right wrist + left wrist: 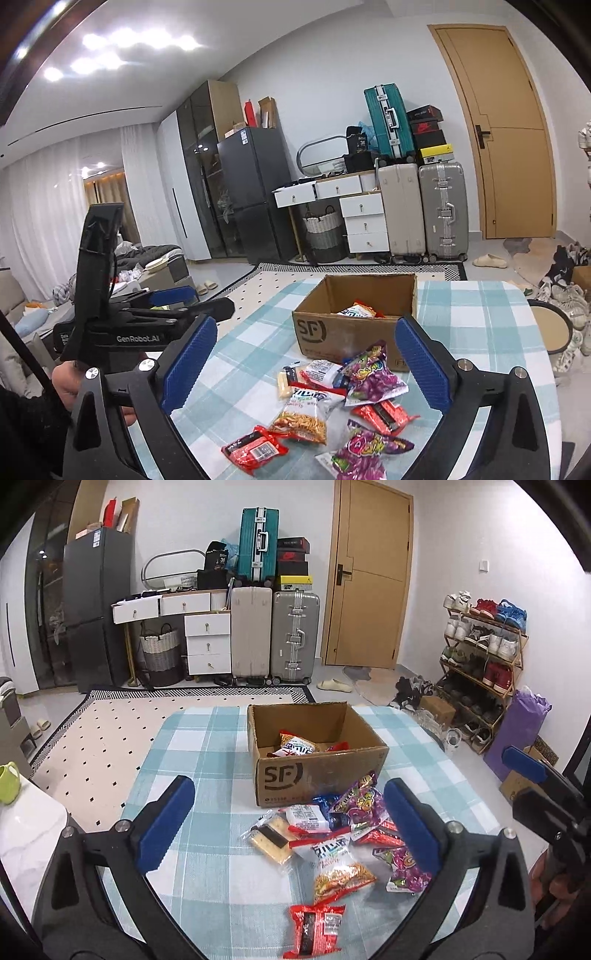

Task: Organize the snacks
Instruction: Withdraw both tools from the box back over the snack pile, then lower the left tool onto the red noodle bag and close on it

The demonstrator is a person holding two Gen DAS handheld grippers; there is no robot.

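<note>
An open cardboard box (325,775) marked SF stands on the checked tablecloth (207,746) and holds a few snack packs (295,746). It also shows in the right wrist view (347,332). A pile of snack packs lies in front of it: purple candy bags (364,801), a noodle snack bag (341,875), a red pack (316,928), crackers (269,836). My left gripper (288,823) is open and empty above the pile. My right gripper (306,365) is open and empty above the same pile (332,402).
The right gripper's body shows at the right edge of the left wrist view (546,794); the left gripper's body is at the left of the right wrist view (147,317). A green cup (8,782) stands on a white counter at left. Suitcases (293,638) and a shoe rack (480,657) stand beyond.
</note>
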